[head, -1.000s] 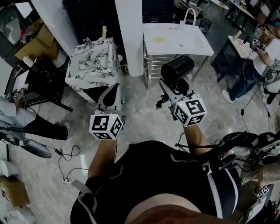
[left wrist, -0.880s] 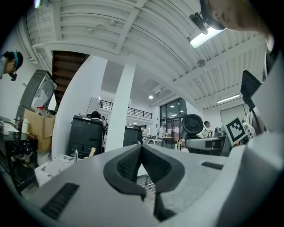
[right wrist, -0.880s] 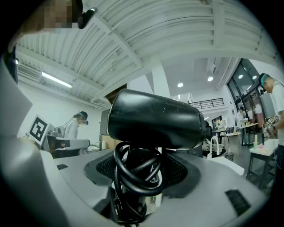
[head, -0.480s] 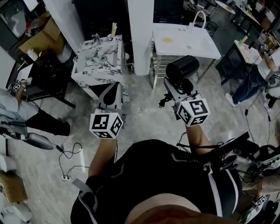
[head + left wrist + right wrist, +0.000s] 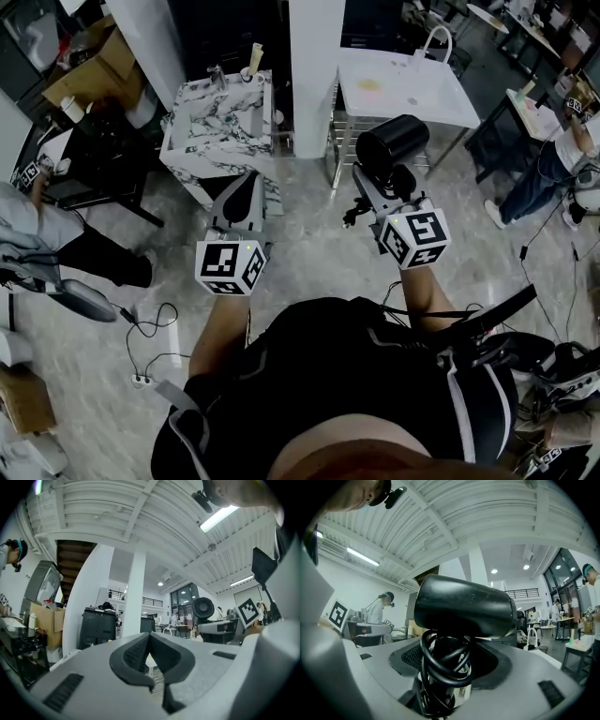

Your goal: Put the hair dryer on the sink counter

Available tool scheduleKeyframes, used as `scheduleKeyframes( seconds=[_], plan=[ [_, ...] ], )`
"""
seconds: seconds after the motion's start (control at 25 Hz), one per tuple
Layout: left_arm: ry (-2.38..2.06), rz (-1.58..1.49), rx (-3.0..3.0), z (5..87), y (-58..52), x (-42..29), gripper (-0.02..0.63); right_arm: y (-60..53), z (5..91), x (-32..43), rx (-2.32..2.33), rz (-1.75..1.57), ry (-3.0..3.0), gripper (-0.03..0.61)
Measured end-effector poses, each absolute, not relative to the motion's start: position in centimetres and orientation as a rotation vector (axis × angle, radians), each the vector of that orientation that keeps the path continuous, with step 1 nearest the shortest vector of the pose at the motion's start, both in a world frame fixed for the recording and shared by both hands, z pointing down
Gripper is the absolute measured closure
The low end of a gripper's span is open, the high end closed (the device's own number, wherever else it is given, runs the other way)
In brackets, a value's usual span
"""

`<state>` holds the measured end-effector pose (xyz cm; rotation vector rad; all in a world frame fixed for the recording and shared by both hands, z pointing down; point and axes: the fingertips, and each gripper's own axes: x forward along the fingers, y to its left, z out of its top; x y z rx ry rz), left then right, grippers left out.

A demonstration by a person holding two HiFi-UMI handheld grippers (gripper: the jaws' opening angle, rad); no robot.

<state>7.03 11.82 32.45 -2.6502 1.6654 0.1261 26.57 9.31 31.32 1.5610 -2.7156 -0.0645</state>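
Note:
A black hair dryer (image 5: pixel 392 142) with its cord coiled round the handle is held upright in my right gripper (image 5: pixel 386 184), whose jaws are shut on the handle. In the right gripper view the dryer's barrel (image 5: pixel 464 606) lies across the top and the cord loops (image 5: pixel 445 665) fill the gap between the jaws. My left gripper (image 5: pixel 242 197) is shut with nothing in it; its pads (image 5: pixel 149 654) meet. A marble-patterned sink counter (image 5: pixel 220 122) with a tap stands ahead on the left, past the left gripper. A white sink table (image 5: pixel 403 89) stands ahead on the right.
A white pillar (image 5: pixel 317 66) rises between the two sinks. A metal rack (image 5: pixel 349 145) sits under the white table. A person (image 5: pixel 56 253) sits at the left, another (image 5: pixel 562 159) stands at the right. Cables and a power strip (image 5: pixel 141 380) lie on the floor.
I have stepped closer to the sinks; both counters sit lower and nearer in the head view. Both grippers keep their pose, the dryer still held.

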Motion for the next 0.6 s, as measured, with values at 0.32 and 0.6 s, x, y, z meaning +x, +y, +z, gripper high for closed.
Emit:
scheduleKeyframes(
  seconds=[0.32,0.6],
  plan=[
    [1.679,0.142,-2.690,33.6,11.8,4.5,0.609,9.9,31.3,23.6,1.532,-0.067,-2.735,0.288],
    [1.710,0.208,-2.640,32.9,11.4,2.7,0.609,9.3,31.6,21.9,1.490,-0.061,-2.737,0.288]
  ],
)
